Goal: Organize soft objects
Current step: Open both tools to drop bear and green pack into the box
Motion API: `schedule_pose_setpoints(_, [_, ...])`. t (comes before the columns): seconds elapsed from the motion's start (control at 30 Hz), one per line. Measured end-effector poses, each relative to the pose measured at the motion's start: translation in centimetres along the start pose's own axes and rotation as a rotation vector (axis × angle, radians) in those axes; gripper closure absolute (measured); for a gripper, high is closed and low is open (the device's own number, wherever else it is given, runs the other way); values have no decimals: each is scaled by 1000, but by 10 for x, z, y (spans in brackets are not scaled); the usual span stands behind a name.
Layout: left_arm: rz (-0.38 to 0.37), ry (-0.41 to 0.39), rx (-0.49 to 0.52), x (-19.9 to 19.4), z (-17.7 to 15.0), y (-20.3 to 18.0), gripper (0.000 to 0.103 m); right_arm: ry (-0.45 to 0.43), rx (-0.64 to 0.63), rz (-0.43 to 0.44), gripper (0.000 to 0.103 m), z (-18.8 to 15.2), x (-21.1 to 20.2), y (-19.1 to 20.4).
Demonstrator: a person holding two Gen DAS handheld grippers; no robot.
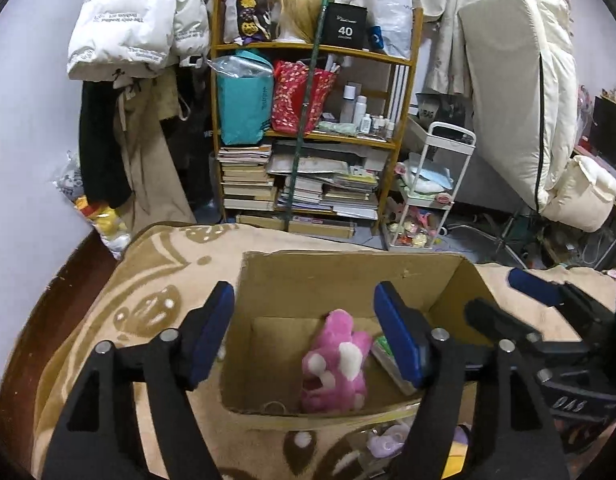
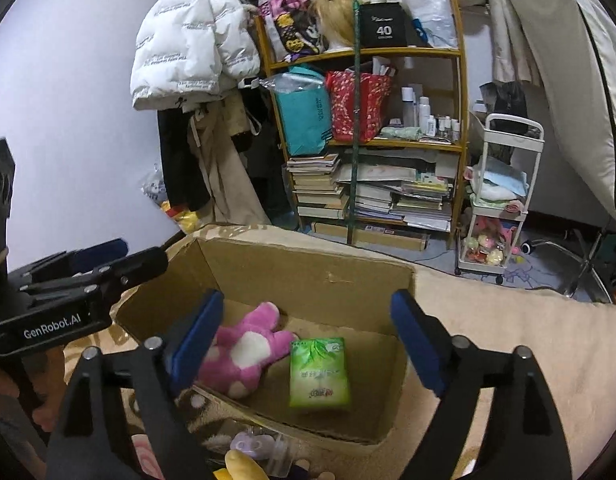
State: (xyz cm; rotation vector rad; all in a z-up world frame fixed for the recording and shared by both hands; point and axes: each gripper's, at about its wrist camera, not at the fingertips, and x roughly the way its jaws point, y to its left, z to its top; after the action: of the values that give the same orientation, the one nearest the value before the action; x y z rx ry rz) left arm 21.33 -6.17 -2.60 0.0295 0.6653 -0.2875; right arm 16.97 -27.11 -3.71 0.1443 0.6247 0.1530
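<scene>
An open cardboard box (image 1: pixel 348 276) (image 2: pixel 308 276) stands on a beige patterned blanket (image 1: pixel 148 280). Inside lie a pink plush toy with white spots (image 1: pixel 336 364) (image 2: pixel 244 352) and a green tissue pack (image 2: pixel 318 372), whose edge shows in the left wrist view (image 1: pixel 384 350). My left gripper (image 1: pixel 304 332) is open and empty above the box's near side. My right gripper (image 2: pixel 308 344) is open and empty over the box; it also shows at the right of the left wrist view (image 1: pixel 520 296). A lilac soft item (image 1: pixel 384 442) (image 2: pixel 248 442) and a yellow plush (image 2: pixel 244 466) lie in front of the box.
A wooden shelf (image 1: pixel 308 52) with bags, bottles and stacked books stands behind. A white jacket (image 1: pixel 136 20) hangs at the left. A white trolley (image 1: pixel 432 192) and a cream cushion (image 1: pixel 520 92) stand at the right. Plush toys (image 1: pixel 104 216) lie by the wall.
</scene>
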Motion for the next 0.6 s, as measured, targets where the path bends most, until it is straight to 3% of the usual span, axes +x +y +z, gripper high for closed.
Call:
schedule_pose_setpoints(0.1, [37,3,15,-5,0,2,26,0,17,3,3,0,-7,-2])
schedule_pose_setpoints(0.43, [62,21,27,-37,-11,7,10,27,-3,-2,3,-8,-35,7])
schedule_pose_setpoints(0.6, [70,42,2,-60,-22,11,7,26,-22,-13,3,-15,-58,10])
